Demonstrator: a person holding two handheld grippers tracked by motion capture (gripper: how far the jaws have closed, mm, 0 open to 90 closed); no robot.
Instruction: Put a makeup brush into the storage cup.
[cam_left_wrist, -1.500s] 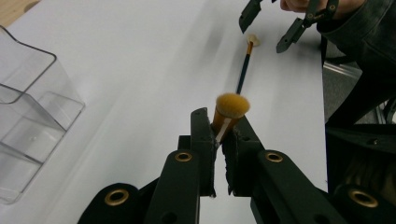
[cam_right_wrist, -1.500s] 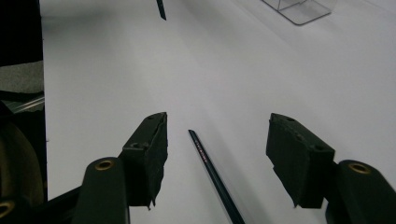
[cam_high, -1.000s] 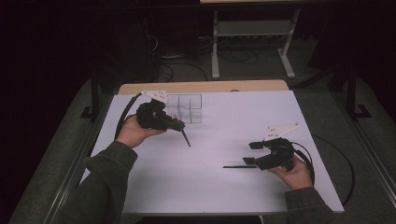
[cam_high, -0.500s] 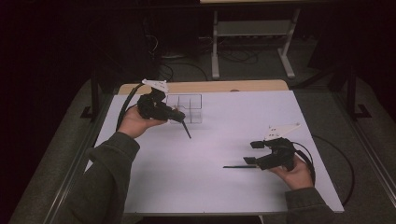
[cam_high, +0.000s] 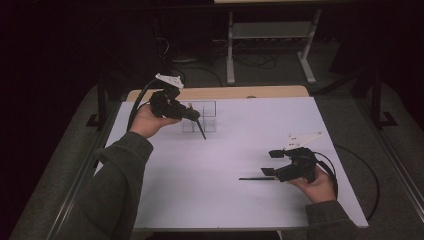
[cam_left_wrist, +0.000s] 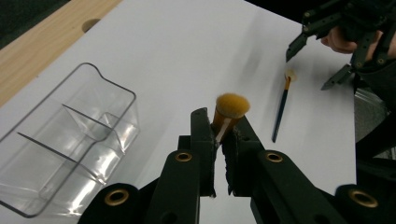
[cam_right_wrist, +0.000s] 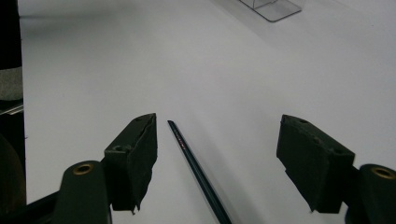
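Now left gripper (cam_left_wrist: 219, 140) clamped on orange-bristled makeup brush (cam_left_wrist: 229, 109), held above clear divided organizer (cam_left_wrist: 70, 140) on table (cam_high: 240, 130) — I next lower handle into compartment. Right gripper (cam_right_wrist: 217, 154) fingers just opening wide around thin blue brush (cam_right_wrist: 196, 170) lying on table — not gripping.

My left gripper (cam_left_wrist: 219, 135): clamped on an orange-tipped brush (cam_left_wrist: 229, 109).
Clear organizer (cam_left_wrist: 70, 140): left of my jaws.
Blue brush (cam_left_wrist: 281, 105): beyond, right.

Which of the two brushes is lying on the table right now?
The thin blue-handled brush, flat on the white table. The orange-tipped brush is clamped in the left gripper.
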